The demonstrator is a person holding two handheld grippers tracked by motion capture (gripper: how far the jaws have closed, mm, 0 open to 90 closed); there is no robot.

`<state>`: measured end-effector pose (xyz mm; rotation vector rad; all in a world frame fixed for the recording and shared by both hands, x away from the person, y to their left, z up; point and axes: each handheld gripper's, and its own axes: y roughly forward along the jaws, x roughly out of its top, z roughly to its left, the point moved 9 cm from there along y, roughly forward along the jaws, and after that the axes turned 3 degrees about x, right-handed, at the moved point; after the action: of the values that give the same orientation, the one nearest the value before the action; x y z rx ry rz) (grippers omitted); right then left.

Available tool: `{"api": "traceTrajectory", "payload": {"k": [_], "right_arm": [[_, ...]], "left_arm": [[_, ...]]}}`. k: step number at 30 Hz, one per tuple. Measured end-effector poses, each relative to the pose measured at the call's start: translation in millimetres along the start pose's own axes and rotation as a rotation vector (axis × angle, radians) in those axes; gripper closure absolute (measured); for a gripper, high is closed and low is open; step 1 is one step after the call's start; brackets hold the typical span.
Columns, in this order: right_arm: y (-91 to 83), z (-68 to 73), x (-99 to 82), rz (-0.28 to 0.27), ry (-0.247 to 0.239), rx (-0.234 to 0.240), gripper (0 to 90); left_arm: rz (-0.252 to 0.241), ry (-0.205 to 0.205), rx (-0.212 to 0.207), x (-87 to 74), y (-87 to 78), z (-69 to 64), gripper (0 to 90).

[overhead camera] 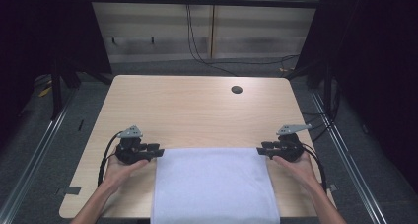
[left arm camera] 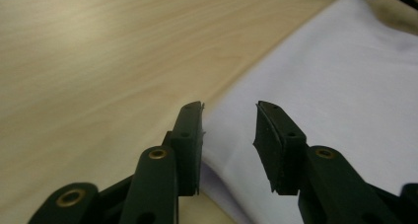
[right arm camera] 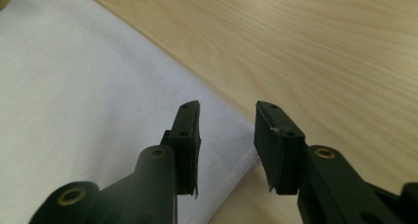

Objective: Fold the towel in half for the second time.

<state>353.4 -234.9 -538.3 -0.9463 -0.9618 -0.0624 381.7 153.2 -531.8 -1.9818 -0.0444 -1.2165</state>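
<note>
Cloth work sits at a release step, I judge. Left gripper [overhead camera: 158, 152] hangs with jaws parted and empty at the far left corner of the white towel [overhead camera: 214, 184], which lies flat on the table [overhead camera: 197, 110]'s near edge. Right gripper [overhead camera: 261, 151] likewise gapes empty at the far right corner. Next calls for regripping corners evenly.

White cloth [overhead camera: 214, 184] on wooden table [overhead camera: 192, 110]
</note>
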Motion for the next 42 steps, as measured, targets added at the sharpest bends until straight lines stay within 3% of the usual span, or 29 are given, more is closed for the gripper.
{"api": "traceTrajectory", "payload": {"k": [2,6,8,12,15,18,21,24,28,33,37,42], "right_arm": [[9.5,-7.8,-3.0,0.018,0.006,-0.003,58.0],[22.0,-16.1,-8.9,0.040,0.027,-0.001,53.8],[25.0,-16.0,-9.9,0.043,0.019,0.005,54.2],[28.6,-11.2,-7.7,0.056,-0.001,0.008,60.5],[26.5,-10.4,-9.7,0.056,0.022,0.035,65.8],[22.5,-10.3,-13.9,0.057,0.035,0.047,73.2],[19.9,-7.7,-17.4,0.063,0.054,0.058,81.2],[16.3,-6.1,-16.5,0.062,0.067,0.049,85.5],[9.3,-4.3,-6.4,0.025,0.075,0.040,86.7],[-8.6,-6.5,28.1,-0.097,0.061,0.058,87.0],[-15.5,-15.0,52.4,-0.135,0.059,0.048,87.2],[-25.4,-26.0,80.3,-0.196,0.064,0.020,87.2]], "left_arm": [[-0.004,-0.049,0.001,-0.6,5.5,10.8,59.5],[0.036,-0.043,0.022,-8.7,10.9,19.5,50.4],[0.045,-0.033,0.025,-10.0,12.2,17.2,43.5],[0.098,0.001,-0.008,-18.4,16.9,5.6,41.8],[0.105,0.010,-0.012,-21.1,15.2,3.6,41.9],[0.124,0.019,-0.033,-24.4,17.2,1.3,49.7],[0.139,0.056,-0.033,-27.2,15.9,-3.4,69.7],[0.117,0.077,-0.037,-26.3,13.8,-8.9,84.4],[0.034,0.030,-0.060,-8.3,7.6,-7.2,86.2],[-0.030,-0.001,-0.057,20.0,1.7,5.8,86.1],[-0.041,0.031,-0.035,41.9,0.7,11.8,86.1],[-0.124,0.022,-0.002,81.6,-9.9,22.6,86.2]]}}
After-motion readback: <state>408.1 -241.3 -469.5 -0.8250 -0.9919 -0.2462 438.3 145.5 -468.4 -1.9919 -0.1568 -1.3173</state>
